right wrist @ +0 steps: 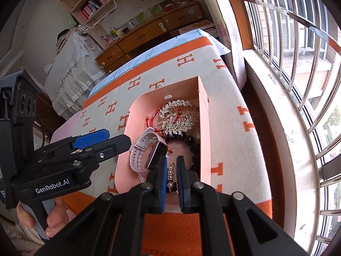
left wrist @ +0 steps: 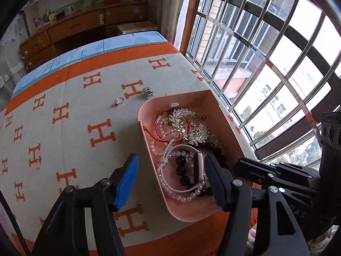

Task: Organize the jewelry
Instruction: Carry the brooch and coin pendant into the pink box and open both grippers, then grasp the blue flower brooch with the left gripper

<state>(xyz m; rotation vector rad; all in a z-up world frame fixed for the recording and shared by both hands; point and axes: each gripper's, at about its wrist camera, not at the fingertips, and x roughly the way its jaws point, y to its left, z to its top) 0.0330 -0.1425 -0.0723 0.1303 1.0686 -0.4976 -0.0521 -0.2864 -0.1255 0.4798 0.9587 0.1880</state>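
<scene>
Right wrist view, pink watch (right wrist: 149,149) on edge, long axis running away from camera

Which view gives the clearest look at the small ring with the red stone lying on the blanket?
The left wrist view: the ring lies unobstructed on the blanket, left of the pink box. In the right wrist view it cannot be made out; the box and the left claw fill that side.

The right gripper (right wrist: 171,178) hangs over the near end of a pink tray (right wrist: 124,147), its 2 fingers narrowly parted around a gold beaded pin (right wrist: 171,176). Just left of them lies a pale pink watch (right wrist: 147,149). Farther in sit 2 silver leaf combs (right wrist: 178,115). The left gripper (right wrist: 106,138) reaches in from the left, over the tray's edge.
</scene>
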